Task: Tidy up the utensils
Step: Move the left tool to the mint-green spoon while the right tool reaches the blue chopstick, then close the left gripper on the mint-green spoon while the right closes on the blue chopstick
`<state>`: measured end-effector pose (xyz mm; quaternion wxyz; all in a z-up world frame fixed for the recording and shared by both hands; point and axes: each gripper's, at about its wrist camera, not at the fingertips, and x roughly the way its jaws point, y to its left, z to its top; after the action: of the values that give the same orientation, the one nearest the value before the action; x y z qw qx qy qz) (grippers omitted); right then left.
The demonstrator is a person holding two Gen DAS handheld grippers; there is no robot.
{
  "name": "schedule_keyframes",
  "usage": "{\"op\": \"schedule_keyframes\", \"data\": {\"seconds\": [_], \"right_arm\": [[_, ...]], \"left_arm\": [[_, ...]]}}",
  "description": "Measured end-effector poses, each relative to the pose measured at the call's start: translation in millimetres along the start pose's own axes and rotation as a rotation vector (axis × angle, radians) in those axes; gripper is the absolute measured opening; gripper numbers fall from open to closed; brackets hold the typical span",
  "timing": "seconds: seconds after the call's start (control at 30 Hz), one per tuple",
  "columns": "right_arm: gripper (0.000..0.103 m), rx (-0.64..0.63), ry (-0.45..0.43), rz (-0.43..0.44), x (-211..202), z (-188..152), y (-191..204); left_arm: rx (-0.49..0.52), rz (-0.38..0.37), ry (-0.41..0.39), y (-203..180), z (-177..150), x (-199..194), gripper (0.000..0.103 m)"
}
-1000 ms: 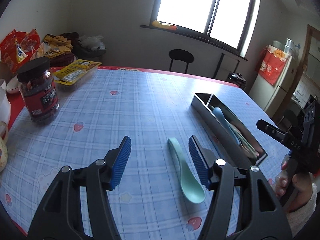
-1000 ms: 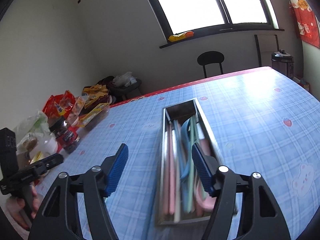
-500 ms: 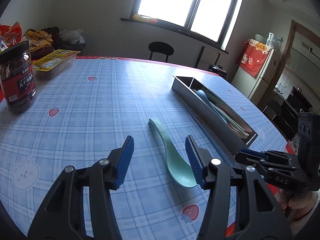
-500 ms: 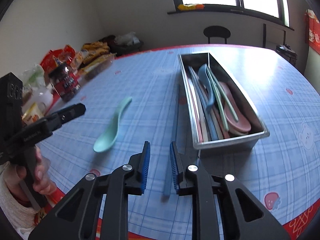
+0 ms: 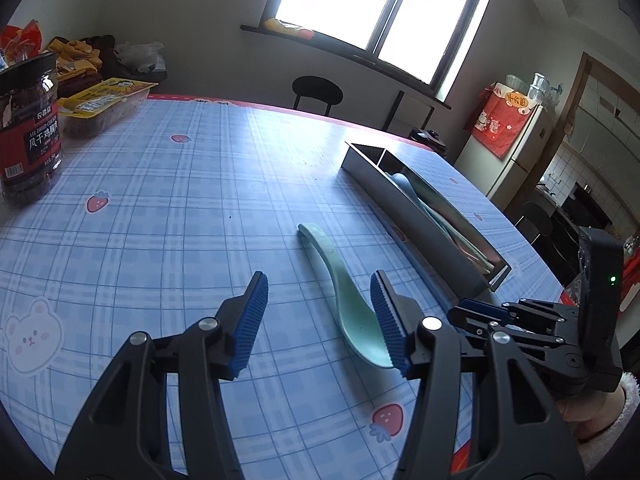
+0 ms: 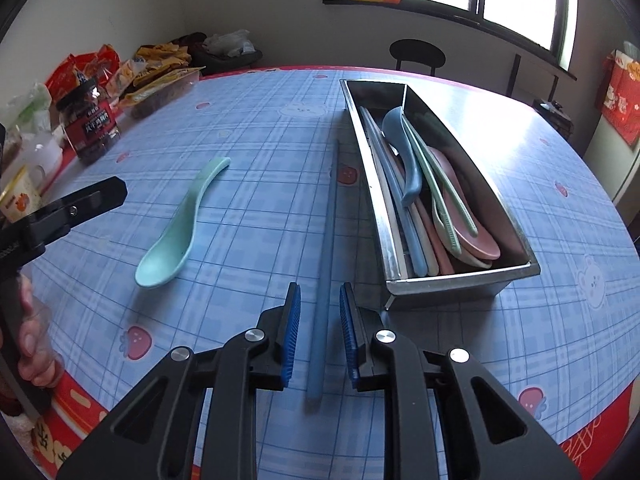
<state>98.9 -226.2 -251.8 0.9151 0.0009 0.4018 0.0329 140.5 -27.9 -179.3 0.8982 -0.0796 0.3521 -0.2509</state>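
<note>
A mint-green spoon (image 5: 344,292) lies on the blue checked tablecloth, bowl toward me. My left gripper (image 5: 320,314) hovers open over it, the bowl close to the right pad and untouched. A long metal tray (image 6: 516,272) holds several spoons and chopsticks. Left of the tray lies a blue chopstick (image 6: 326,240). My right gripper (image 6: 320,332) straddles its near end with jaws narrow, and a small gap shows on each side of the stick. The right gripper (image 5: 468,310) also shows at the right of the left wrist view. The green spoon (image 6: 176,232) lies left of the chopstick.
A dark snack jar (image 5: 28,132) and food packets (image 5: 104,100) crowd the table's far left. A black chair (image 5: 316,88) stands behind the table under the window. The table's red rim (image 6: 72,392) runs close below both grippers. A hand (image 6: 32,344) holds the left tool.
My right gripper swung from over the tray to the blue chopstick and its jaws narrowed around it. My left gripper sank closer to the green spoon.
</note>
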Motion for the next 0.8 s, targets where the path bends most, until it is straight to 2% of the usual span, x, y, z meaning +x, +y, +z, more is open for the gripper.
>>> {"op": "schedule_keyframes", "data": {"seconds": [0.37,0.43,0.5,0.8], "right_arm": [[0.02,-0.042,0.02,-0.03,18.4,15.0,9.3],[0.017,-0.052,0.016,-0.027,18.8,15.0,10.7],[0.011,-0.059,0.015,-0.007,18.7,14.4,11.6],[0.009,-0.095,0.01,0.054,17.9,12.9,18.6]], "left_arm": [[-0.025,-0.006,0.006,5.0,-0.3,0.9,0.054],[-0.029,-0.005,0.009,5.4,-0.4,1.5,0.054],[-0.028,-0.002,0.013,4.3,-0.8,2.0,0.054],[-0.02,0.021,0.071,0.1,0.5,13.0,0.049]]}}
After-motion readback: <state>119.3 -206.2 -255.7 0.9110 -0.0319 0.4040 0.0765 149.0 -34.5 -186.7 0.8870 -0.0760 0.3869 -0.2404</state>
